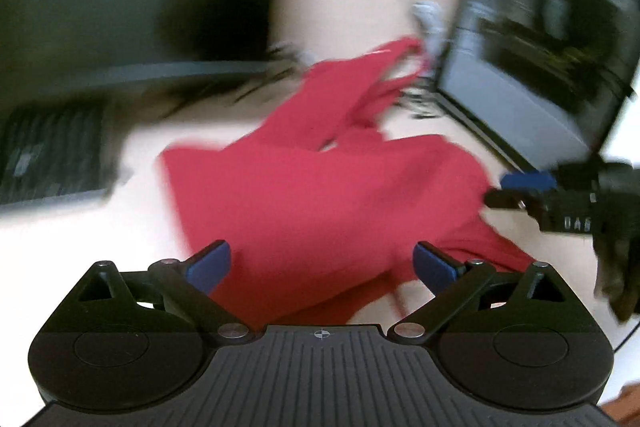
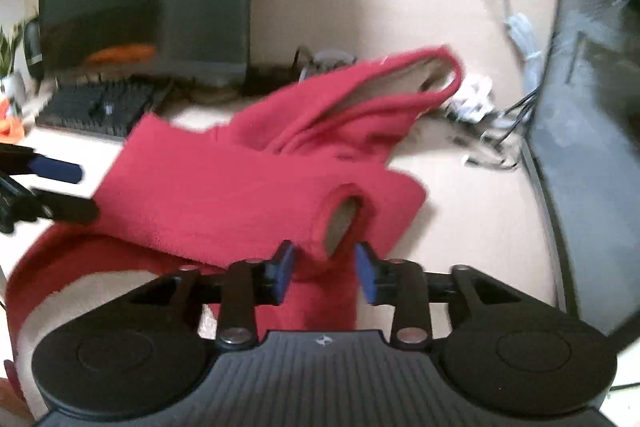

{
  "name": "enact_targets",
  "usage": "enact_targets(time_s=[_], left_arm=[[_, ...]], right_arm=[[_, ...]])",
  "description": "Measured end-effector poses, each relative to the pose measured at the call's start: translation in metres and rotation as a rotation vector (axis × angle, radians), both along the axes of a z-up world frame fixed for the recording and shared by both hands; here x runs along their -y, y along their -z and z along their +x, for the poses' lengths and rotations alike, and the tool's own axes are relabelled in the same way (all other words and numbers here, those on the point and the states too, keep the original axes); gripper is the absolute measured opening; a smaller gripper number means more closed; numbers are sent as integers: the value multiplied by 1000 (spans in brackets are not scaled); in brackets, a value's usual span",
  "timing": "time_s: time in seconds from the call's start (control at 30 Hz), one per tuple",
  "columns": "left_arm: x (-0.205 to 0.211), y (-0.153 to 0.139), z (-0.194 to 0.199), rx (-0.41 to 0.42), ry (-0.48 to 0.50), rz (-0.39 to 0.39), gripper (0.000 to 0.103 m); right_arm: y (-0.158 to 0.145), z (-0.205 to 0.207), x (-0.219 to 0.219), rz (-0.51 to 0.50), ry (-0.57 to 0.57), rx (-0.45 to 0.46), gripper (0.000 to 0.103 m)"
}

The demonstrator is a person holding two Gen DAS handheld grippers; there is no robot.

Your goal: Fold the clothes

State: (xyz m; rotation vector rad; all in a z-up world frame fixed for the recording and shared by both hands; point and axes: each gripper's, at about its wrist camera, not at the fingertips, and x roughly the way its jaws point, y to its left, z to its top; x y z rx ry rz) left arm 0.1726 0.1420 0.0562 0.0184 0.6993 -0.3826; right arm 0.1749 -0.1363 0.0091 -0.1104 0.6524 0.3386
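My left gripper (image 1: 322,265) stands wide open, holding nothing, over the near hem of the red garment (image 1: 320,187); my right gripper (image 2: 324,273) is part-closed around a fold, though I cannot tell if it grips. The garment lies rumpled on the desk (image 2: 460,195), straps toward the monitors; it looks soft, light and limp, so I would hold it by hem or straps.

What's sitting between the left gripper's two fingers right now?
In the left wrist view, the left gripper stands wide open, and the stretch between its fingers is filled by the red garment on the desk, unpinched.

Fuzzy red fleece garment (image 2: 240,187) (matt)
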Motion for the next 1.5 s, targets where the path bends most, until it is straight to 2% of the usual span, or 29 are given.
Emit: enact_targets(time_s=[0.03,0.07,0.2,0.23,0.3,0.33,0.4,0.47,0.5,0.53,0.57,0.6,0.67,0.73,0.77,0.8,0.87,0.93,1.03,1.13,1.23,1.3,1.33,1.37,1.5], left_arm=[[12,-2,0,28,45,31,100],[24,-2,1,54,85,67,100],[73,15,-5,162,226,245,100],[85,21,-8,193,263,294,100],[107,32,-16,258,332,391,100],[113,37,-19,306,340,438,100],[127,46,-25,400,351,530,100],[130,48,-22,470,306,560,100],[128,46,-16,487,279,557,98],[127,44,-10,502,252,553,90],[122,40,-5,504,220,537,57],[116,34,1,496,185,509,34],[97,18,10,480,118,429,19],[72,-1,17,466,31,334,16],[51,-10,17,455,-37,279,15],[30,-19,17,444,-104,224,15],[-13,-36,18,419,-237,113,15],[-54,-53,18,395,-368,5,15],[-94,-58,10,398,-485,-19,15],[-113,-58,7,388,-531,-26,15],[-119,-58,7,383,-537,-26,15],[-122,-58,7,380,-541,-26,15],[-124,-57,7,379,-543,-26,15],[-126,-57,7,377,-545,-26,15],[-133,-57,8,371,-552,-25,15]], right_arm=[[-4,1,6,36,10,5,52],[-7,2,13,72,20,10,58],[-6,33,28,294,75,-67,59],[0,43,27,309,76,-90,58],[11,60,22,324,70,-140,24],[10,65,18,327,49,-159,11],[-13,57,13,329,-14,-90,11],[-44,49,10,340,-87,-18,11],[-57,47,10,361,-114,-5,11],[-67,46,9,380,-136,0,11],[-74,47,7,389,-152,1,11],[-76,47,3,382,-161,2,11],[-78,48,-2,359,-170,10,11],[-77,49,-1,346,-153,28,16],[-78,48,4,359,-126,52,29],[-78,46,9,372,-98,77,34],[-71,46,3,263,-67,133,46],[-60,48,-12,138,-72,160,47],[-30,52,-63,-15,-241,109,59],[6,52,-123,-134,-409,61,59],[41,52,-164,-246,-493,46,59],[56,52,-174,-315,-516,80,56],[59,51,-174,-329,-520,105,38],[63,51,-173,-344,-525,131,10],[7,44,-159,-195,-443,267,10]])
